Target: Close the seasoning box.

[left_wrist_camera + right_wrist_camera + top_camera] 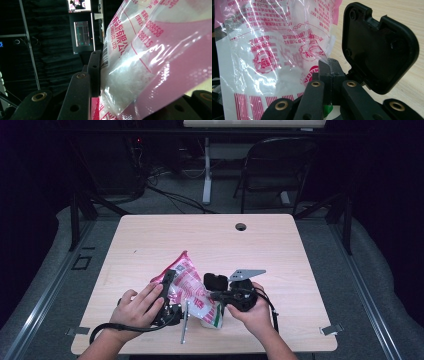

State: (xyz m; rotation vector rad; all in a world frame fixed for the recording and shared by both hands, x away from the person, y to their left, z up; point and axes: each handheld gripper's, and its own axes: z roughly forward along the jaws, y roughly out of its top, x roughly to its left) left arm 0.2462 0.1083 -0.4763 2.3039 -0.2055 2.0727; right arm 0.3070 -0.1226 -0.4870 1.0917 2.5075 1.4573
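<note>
Gripping the bag (187, 285) between both: left hand-held gripper (167, 282) clamped across its body, right hand-held gripper (329, 68) pinched shut on an edge; next, probably pulling apart steadily to tear it open.

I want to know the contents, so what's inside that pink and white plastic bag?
Through the clear film of the bag, a white grainy mass shows. Printed panels hide the rest.

Dim room, glare on plastic

Bag (155, 62) cut off, print partly illegible
</note>
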